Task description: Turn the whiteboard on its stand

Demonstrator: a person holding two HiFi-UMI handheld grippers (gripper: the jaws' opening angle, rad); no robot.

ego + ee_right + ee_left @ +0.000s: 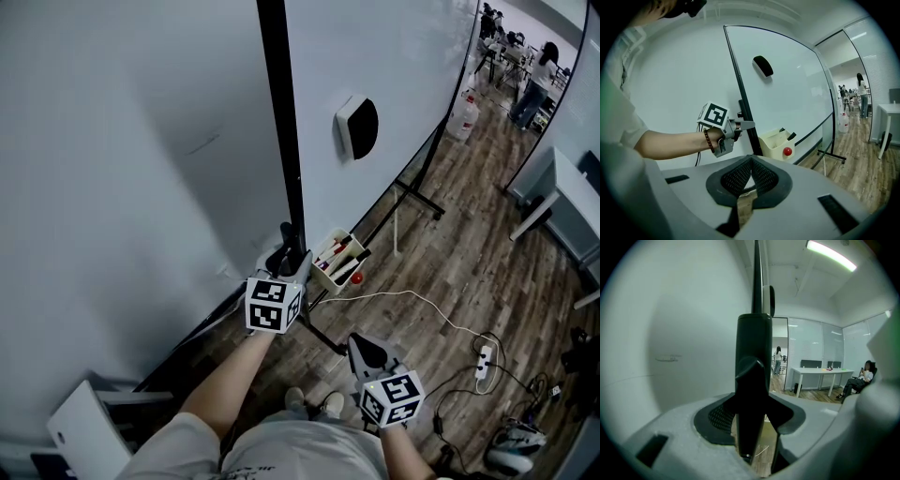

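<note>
Now the left tool (287, 258) is clamped low on the black frame edge (279, 112) of the upright whiteboard (403, 66). The board looks stiff, broad and smooth, so the rigid frame is the sensible hold. The right tool (368, 354) hangs closed and empty.

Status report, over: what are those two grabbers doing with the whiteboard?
Left gripper clamped on the whiteboard frame. Right gripper shut, empty, held low. Marker box close beside the grip.

A ceiling light strip (830, 255) above the whiteboard (394, 84) gives cool, even, fairly bright light. It leaves a soft sheen on the board and a broad faint shadow on the wall (112, 187) left of it. Both gripper views bow toward black corners, and their nearest parts blur.
</note>
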